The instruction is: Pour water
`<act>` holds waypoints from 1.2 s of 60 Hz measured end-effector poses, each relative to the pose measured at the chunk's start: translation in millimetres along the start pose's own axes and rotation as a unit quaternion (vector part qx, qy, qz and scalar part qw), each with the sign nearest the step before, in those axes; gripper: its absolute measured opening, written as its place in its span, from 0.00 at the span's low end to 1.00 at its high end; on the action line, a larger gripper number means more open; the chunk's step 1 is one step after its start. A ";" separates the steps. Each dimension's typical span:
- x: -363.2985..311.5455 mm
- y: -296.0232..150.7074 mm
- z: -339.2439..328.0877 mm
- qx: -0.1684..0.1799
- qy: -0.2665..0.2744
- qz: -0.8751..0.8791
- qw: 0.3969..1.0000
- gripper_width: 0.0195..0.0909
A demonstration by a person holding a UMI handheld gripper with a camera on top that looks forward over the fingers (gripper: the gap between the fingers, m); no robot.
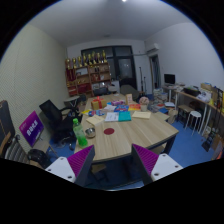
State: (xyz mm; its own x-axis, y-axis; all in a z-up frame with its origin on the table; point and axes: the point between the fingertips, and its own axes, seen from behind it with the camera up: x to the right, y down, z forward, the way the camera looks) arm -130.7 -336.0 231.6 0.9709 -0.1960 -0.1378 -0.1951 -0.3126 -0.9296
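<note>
A green bottle (79, 133) stands on the near left edge of the wooden tabletop (120, 140). It is at about ten o'clock from the fingers, well ahead of them and not touching them. Just beside it, at its two o'clock, sits a small round cup or bowl (90, 132); it is too small to tell which.

The gripper (112, 166) is up in the air, in front of the tabletop. Its two fingers are spread wide apart and hold nothing. The left finger pad (81, 160) and the right finger pad (146, 160) are purple, and the tabletop's near edge shows in the gap between them.

Farther out, the middle of the tabletop is full of small things. There is a blue sheet or box (125, 116), a small red thing (109, 129) and some papers (141, 114). They are too small to name well.

At nine o'clock from the bottle is a black office chair (54, 120), and nearer still a chair with a purple cloth (31, 128) on its back. At twelve o'clock, by the far wall, stands a shelf (88, 72) with many coloured things on it. At two o'clock is a side desk (192, 98) by the white wall. The floor (190, 145) is blue.
</note>
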 end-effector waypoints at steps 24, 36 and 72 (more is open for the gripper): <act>-26.4 -6.5 -53.3 0.039 0.031 -0.026 0.998 0.86; -87.2 24.0 -5.5 0.036 -0.013 -0.036 0.999 0.87; -213.0 65.0 356.0 0.071 -0.088 -0.082 0.990 0.84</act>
State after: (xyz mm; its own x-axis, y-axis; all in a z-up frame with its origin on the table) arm -300.6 16.2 78.8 0.9995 0.0156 -0.0278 -0.0243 -0.1906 -0.9814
